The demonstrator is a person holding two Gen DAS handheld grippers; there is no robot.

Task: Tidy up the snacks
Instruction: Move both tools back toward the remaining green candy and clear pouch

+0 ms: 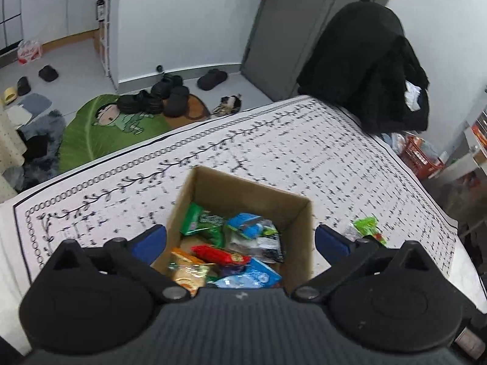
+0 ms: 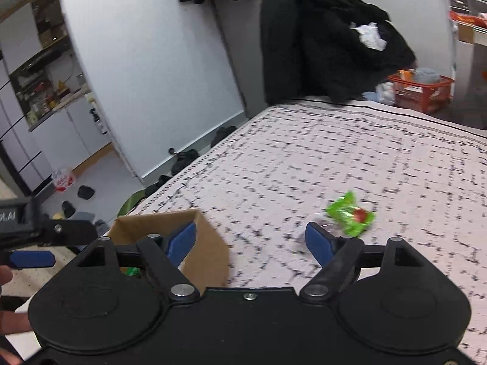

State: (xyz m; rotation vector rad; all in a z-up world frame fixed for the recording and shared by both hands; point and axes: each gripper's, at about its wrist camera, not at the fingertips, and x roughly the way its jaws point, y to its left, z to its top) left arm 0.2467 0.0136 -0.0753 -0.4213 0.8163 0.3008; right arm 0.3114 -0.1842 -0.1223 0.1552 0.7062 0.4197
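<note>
An open cardboard box (image 1: 268,194) stands on the patterned white tablecloth (image 1: 274,140) and holds several snack packets: green (image 1: 202,220), red (image 1: 220,254), blue (image 1: 258,276). My left gripper (image 1: 240,238) is open and empty, hovering over the box. A green snack packet (image 1: 366,226) lies on the cloth to the right of the box; it also shows in the right wrist view (image 2: 350,214). My right gripper (image 2: 249,240) is open and empty, above the cloth between the box (image 2: 207,249) and the green packet. The left gripper (image 2: 30,243) shows at the left edge.
A chair draped in black clothes (image 1: 368,64) stands at the table's far side. An orange basket (image 2: 421,89) sits on the floor at the right. Shoes (image 1: 166,92) and a green mat (image 1: 103,127) lie on the floor beyond the table's left edge.
</note>
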